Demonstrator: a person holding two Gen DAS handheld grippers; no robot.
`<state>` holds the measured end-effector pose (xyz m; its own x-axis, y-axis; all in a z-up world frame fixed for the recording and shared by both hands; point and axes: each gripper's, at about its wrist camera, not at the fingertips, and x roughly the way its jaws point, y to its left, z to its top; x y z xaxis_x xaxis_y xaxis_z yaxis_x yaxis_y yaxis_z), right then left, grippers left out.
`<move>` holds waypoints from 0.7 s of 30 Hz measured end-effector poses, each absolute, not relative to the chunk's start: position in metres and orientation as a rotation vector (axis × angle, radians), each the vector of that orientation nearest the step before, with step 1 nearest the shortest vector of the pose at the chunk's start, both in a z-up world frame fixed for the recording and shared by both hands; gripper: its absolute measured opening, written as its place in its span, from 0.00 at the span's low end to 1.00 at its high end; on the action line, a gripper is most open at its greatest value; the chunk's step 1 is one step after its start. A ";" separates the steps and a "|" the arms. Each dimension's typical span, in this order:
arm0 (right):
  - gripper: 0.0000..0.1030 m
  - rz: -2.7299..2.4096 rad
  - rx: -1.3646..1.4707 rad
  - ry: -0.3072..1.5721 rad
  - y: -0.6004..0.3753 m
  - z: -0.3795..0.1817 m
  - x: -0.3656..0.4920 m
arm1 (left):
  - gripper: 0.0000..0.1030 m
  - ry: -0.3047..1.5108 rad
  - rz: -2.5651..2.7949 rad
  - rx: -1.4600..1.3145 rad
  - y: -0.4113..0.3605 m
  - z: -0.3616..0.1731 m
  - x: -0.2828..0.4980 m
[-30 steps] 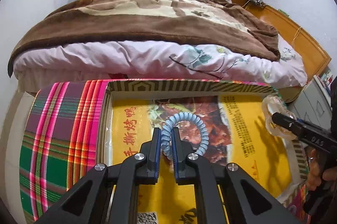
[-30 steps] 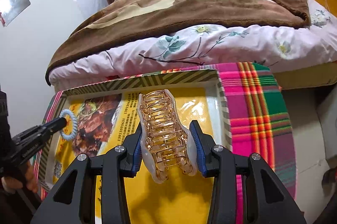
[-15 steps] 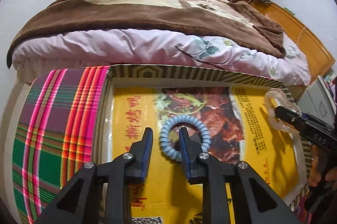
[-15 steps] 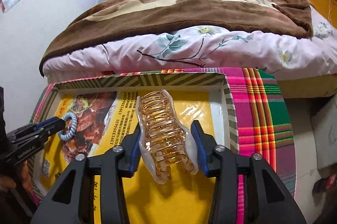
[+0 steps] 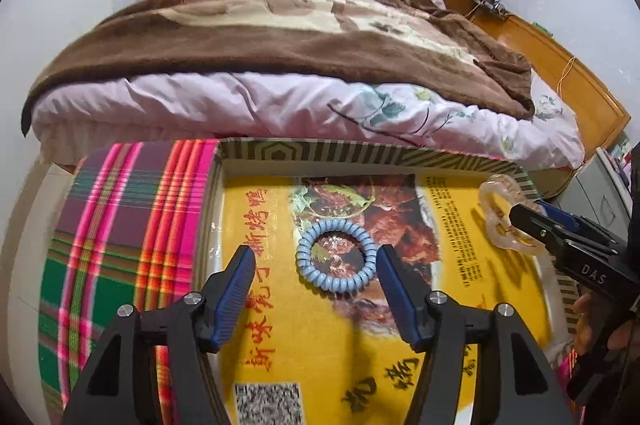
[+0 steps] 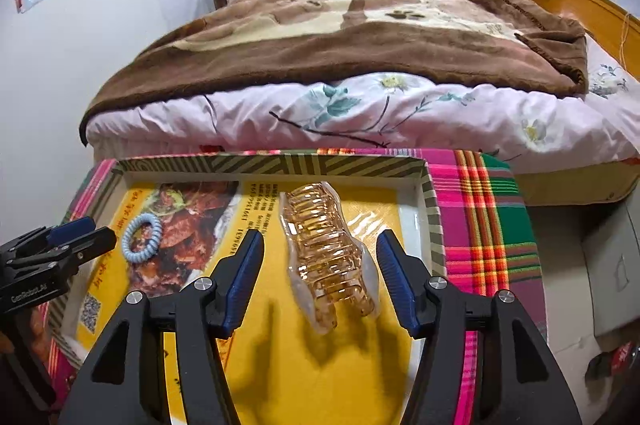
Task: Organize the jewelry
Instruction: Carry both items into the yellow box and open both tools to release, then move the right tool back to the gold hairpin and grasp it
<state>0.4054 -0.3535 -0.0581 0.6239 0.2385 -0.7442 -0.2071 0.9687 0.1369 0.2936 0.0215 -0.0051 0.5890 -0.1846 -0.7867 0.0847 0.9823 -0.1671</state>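
A light-blue spiral hair tie (image 5: 336,256) lies flat on the yellow printed floor of a shallow box (image 5: 360,156); it also shows in the right wrist view (image 6: 142,237). My left gripper (image 5: 316,269) is open around it, not touching. A translucent amber claw clip (image 6: 326,257) lies in the same box (image 6: 434,217) between the wide-open jaws of my right gripper (image 6: 320,261). In the left wrist view the clip (image 5: 502,215) shows at the right gripper's tip.
The box sits on a bright plaid cloth (image 5: 120,225) over a small table. A bed with a brown blanket (image 5: 280,37) stands just beyond. A grey cabinet (image 6: 612,265) stands to the right, below table height.
Both grippers opened. The left one let go of the hair tie, which now lies flat in the box. The right one let go of the claw clip, which now rests in the box.
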 end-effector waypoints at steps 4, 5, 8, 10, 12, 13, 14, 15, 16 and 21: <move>0.57 0.255 0.042 0.823 -0.355 -0.045 0.389 | 0.68 0.893 -0.169 -0.121 0.023 0.011 0.274; 0.57 0.251 0.039 0.815 -0.354 -0.042 0.384 | 0.68 0.885 -0.166 -0.113 0.022 0.015 0.268; 0.57 0.253 0.040 0.792 -0.354 -0.033 0.368 | 0.69 0.859 -0.166 -0.100 0.019 0.026 0.249; 0.57 0.256 0.055 0.779 -0.355 -0.026 0.355 | 0.69 0.848 -0.164 -0.091 0.018 0.032 0.235; 0.57 0.256 0.062 0.771 -0.356 -0.022 0.344 | 0.70 0.835 -0.150 -0.067 0.017 0.037 0.220; 0.57 0.257 0.067 0.763 -0.356 -0.019 0.337 | 0.70 0.827 -0.147 -0.062 0.016 0.039 0.211; 0.57 0.258 0.071 0.757 -0.357 -0.018 0.332 | 0.70 0.824 -0.151 -0.062 0.016 0.042 0.203; 0.57 0.257 0.075 0.752 -0.358 -0.015 0.324 | 0.70 0.824 -0.152 -0.062 0.015 0.043 0.197; 0.57 0.256 0.080 0.746 -0.359 -0.013 0.317 | 0.70 0.818 -0.150 -0.059 0.014 0.046 0.190; 0.57 0.256 0.086 0.725 -0.362 -0.009 0.285 | 0.73 0.790 -0.141 -0.029 0.013 0.056 0.155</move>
<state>0.2851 -0.3620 -0.0089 0.7190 0.2606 -0.6443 -0.2010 0.9654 0.1661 0.1553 0.0126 0.0559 0.6947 -0.1373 -0.7060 0.1153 0.9902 -0.0791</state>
